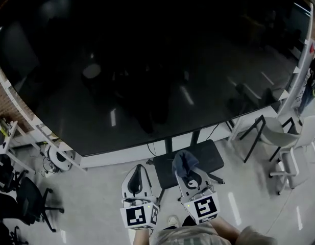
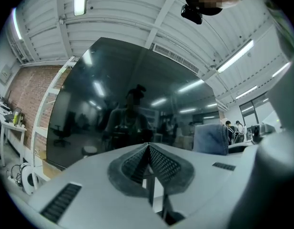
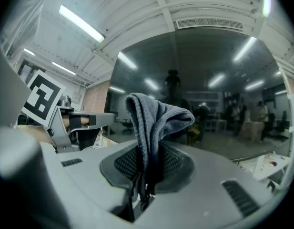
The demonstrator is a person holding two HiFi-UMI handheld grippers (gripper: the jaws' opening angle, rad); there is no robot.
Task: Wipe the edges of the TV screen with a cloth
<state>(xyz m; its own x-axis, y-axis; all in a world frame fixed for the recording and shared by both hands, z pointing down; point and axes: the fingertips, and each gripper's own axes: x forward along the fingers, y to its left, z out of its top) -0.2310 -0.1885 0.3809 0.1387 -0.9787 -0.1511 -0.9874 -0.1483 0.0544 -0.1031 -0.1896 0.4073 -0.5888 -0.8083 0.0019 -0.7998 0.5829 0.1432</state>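
Note:
A large dark TV screen (image 1: 147, 60) fills the upper head view, with its bottom edge (image 1: 162, 144) just ahead of both grippers. My right gripper (image 1: 187, 171) is shut on a grey-blue cloth (image 1: 184, 161), which sticks up folded between the pads in the right gripper view (image 3: 154, 118). My left gripper (image 1: 138, 173) is shut with nothing in it, its jaws meeting at a point (image 2: 148, 149). Both grippers are held below the screen, apart from it. The cloth (image 2: 211, 138) also shows at the right of the left gripper view, in front of the TV screen (image 2: 132, 104).
The TV's black stand base (image 1: 190, 162) sits on the floor under the grippers. A white chair (image 1: 282, 137) stands at the right, black office chairs (image 1: 24, 203) at the lower left, and a white shelf frame (image 1: 45, 137) beside the screen's left edge. A brick wall (image 2: 27, 99) lies left.

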